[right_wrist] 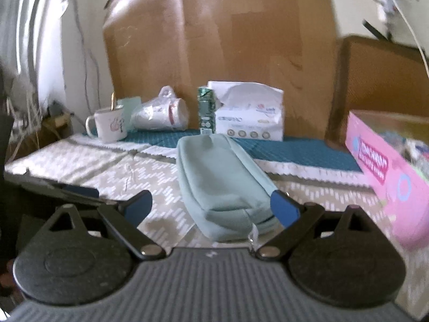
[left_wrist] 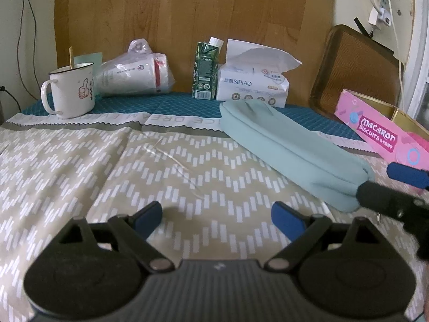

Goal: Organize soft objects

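Both tongs (left_wrist: 215, 216) (right_wrist: 211, 205) spread wide, empty; pale mint zip pouch (right_wrist: 222, 182) long, soft, lying flat.

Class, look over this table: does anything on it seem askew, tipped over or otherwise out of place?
The bagged stack of paper cups lies on its side beside the upright mug. The pale green pouch lies diagonally across the cloth, askew to its edges. Nothing looks spilled or damaged.

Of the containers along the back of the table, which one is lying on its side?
The stack of paper cups in a plastic bag, between the mug and the green carton. The mug, carton and tissue pack all stand upright.
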`<state>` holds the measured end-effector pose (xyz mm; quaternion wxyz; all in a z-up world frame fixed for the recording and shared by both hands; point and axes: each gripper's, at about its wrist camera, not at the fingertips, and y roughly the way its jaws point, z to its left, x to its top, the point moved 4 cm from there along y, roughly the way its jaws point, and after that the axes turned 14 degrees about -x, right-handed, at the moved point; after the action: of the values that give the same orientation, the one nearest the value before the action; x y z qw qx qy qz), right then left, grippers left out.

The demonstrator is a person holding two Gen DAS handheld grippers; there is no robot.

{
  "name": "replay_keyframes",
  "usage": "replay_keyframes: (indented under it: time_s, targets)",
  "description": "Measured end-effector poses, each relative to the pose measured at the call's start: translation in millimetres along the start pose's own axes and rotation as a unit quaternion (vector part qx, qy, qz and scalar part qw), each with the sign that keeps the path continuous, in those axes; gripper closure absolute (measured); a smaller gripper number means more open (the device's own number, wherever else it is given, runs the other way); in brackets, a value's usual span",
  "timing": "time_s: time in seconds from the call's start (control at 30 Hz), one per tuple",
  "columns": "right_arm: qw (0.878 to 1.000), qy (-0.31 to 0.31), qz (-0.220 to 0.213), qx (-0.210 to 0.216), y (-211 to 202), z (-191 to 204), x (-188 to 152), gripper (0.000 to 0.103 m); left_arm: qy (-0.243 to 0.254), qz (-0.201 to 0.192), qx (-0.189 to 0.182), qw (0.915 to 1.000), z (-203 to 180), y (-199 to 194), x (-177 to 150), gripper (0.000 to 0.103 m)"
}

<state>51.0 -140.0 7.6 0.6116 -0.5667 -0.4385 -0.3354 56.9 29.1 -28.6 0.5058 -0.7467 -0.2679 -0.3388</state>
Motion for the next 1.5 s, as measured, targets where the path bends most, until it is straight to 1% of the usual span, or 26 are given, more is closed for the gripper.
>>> replay_keyframes:
  time_s: [0.07,0.13,0.17,0.23,0.27,0.3,0.33,0.4,0.5,0.63,0.83,0.87,0.9,1.0,1.07,1.17,1.27,1.37,1.5]
  targets:
    - [1.0,-0.026,0.001,0.0,2.9,7.1,1.0,0.007,0.001,0.0,0.001,1.0,0.5,0.2,0.2,0.011]
    - [0.999,-0.051,0.003,0.004,7.7,14.3,1.9,0.01,0.0,0.0,0.002,1.0,1.2,0.1,0.3,0.011]
    - [0.998,-0.065,0.004,0.007,10.6,17.6,1.7,0.015,-0.002,0.0,0.004,1.0,1.8,0.0,0.3,0.011]
    - [0.995,-0.095,0.01,0.01,19.3,25.5,0.0,0.026,-0.004,-0.001,0.007,1.0,2.9,0.2,0.6,0.012]
    - [0.994,-0.106,0.013,0.005,23.7,27.5,-0.9,0.037,-0.005,0.0,0.014,0.9999,3.5,0.4,0.5,0.012]
    - [0.993,-0.115,0.017,-0.004,28.5,28.3,-1.7,0.054,-0.006,0.0,0.018,0.9998,4.3,0.6,0.6,0.01]
    - [0.992,-0.124,0.022,-0.016,32.7,27.4,-2.3,0.063,-0.007,-0.001,0.016,0.9998,4.1,-0.1,0.3,0.01]
    - [0.992,-0.121,0.024,-0.011,32.8,21.6,-2.1,0.071,-0.005,0.001,0.018,0.9998,3.1,0.1,0.0,0.01]
    - [0.991,-0.135,0.022,-0.011,21.7,14.1,-5.4,0.073,0.003,0.007,0.027,0.9996,0.6,1.8,-0.3,0.01]
    - [0.99,-0.14,0.016,-0.014,-6.3,-3.0,-18.6,0.073,0.015,0.016,0.036,0.9991,-2.2,5.3,-0.1,0.008]
    - [0.991,-0.129,0.018,-0.006,-70.8,-43.6,-45.2,0.072,0.035,0.032,0.052,0.9975,-8.1,11.4,-0.4,0.005]
    - [0.993,-0.121,0.017,-0.007,-80.1,-50.9,-48.2,0.07,0.035,0.033,0.054,0.9974,-8.0,11.7,-0.3,0.004]
    - [0.994,-0.105,0.017,-0.014,-88.5,-58.9,-49.9,0.066,0.034,0.034,0.055,0.9973,-7.6,12.0,-0.2,0.003]
    - [0.999,-0.028,0.016,-0.031,-106.9,-84.3,-49.7,0.057,0.034,0.035,0.061,0.997,-8.0,12.1,0.0,0.002]
    - [0.999,0.022,0.008,-0.023,-114.4,-93.2,-46.7,0.055,0.037,0.036,0.065,0.9966,-8.6,12.2,0.1,0.001]
    - [0.997,0.077,-0.002,0.011,-116.6,-96.1,-39.2,0.052,0.04,0.038,0.066,0.9963,-8.9,12.2,0.6,0.001]
    - [0.995,0.094,-0.004,0.023,-110.8,-92.8,-33.5,0.052,0.043,0.04,0.065,0.9962,-9.7,11.1,0.5,0.001]
    - [0.995,0.101,0.001,0.018,-107.8,-89.4,-33.9,0.052,0.052,0.04,0.055,0.9963,-12.1,10.1,1.2,0.001]
    - [0.994,0.109,0.008,0.007,-115.4,-99.6,-38.9,0.051,0.068,0.041,0.039,0.9961,-17.2,11.4,5.1,0.001]
